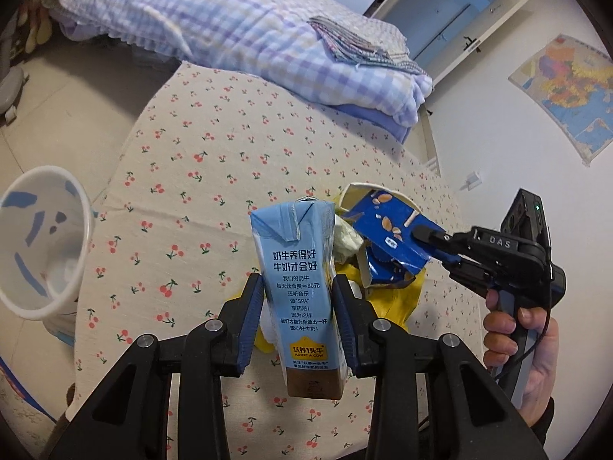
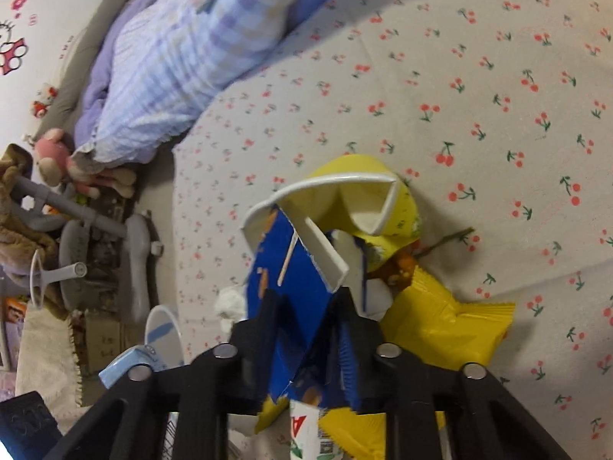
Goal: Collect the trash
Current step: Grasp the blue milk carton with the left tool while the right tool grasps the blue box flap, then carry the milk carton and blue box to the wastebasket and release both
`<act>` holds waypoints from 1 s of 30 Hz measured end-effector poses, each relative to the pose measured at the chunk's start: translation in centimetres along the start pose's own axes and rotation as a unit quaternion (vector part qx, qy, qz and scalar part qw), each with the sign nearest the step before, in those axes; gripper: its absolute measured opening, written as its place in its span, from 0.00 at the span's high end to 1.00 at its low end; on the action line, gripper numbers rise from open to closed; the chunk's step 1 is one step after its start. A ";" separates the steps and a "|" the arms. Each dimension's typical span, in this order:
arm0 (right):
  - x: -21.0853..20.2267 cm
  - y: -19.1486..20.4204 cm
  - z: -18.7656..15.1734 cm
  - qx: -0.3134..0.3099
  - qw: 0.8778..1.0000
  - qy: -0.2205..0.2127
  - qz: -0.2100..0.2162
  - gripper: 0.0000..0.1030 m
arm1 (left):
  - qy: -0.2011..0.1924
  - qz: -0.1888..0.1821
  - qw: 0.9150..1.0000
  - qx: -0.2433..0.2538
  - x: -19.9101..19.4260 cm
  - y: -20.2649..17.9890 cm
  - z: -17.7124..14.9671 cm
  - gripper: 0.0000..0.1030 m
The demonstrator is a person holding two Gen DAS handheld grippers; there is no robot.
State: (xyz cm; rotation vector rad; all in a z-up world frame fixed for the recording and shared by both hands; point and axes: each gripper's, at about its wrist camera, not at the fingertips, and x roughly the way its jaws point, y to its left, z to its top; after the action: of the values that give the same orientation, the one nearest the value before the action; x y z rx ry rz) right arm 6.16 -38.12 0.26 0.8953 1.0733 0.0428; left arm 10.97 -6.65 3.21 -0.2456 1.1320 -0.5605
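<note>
Left wrist view: the left gripper (image 1: 298, 318) clamps the light-blue milk carton (image 1: 297, 287) by its sides, the carton upright with its long axis running along the fingers, raised above the cherry-print sheet (image 1: 214, 153). The white bin (image 1: 42, 245) stands left of the carton, beside the bed, so the left hand is judged the nearer. Right of the carton, the right gripper (image 1: 419, 234) is closed on a torn blue box (image 1: 387, 235) over the remaining trash pile. The bin's bottom is hard to make out, and the pile's lower items are hidden.
</note>
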 end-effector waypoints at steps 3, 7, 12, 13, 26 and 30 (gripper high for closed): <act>-0.9 0.8 -0.6 -0.010 1.000 -0.012 0.014 0.87 | -0.021 0.008 1.000 0.004 -1.1 0.5 0.1 0.62; -2.5 2.4 -1.5 -0.037 0.999 -0.034 0.016 0.87 | -0.041 0.016 0.999 0.000 -2.5 1.9 0.3 0.62; -3.8 4.4 -2.6 -0.073 0.996 -0.056 0.015 0.88 | -0.062 0.038 0.997 -0.024 -4.0 4.9 0.7 0.62; -3.9 4.7 -2.9 -0.077 0.995 -0.059 0.016 0.88 | -0.067 0.042 0.996 -0.029 -4.4 5.5 0.8 0.62; 2.3 13.5 -6.1 -0.160 0.985 -0.005 0.071 0.87 | -0.102 0.185 0.975 -0.071 -6.8 17.0 2.2 0.62; 6.8 16.2 -7.4 -0.172 0.981 0.034 0.083 0.87 | -0.085 0.220 0.968 -0.087 -5.8 20.4 2.7 0.62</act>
State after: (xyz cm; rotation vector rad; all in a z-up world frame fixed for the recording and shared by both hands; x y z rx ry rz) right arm 10.03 -19.93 4.49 0.6693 1.0136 0.3893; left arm 17.73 13.30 -0.48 -0.1817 1.0267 -0.0442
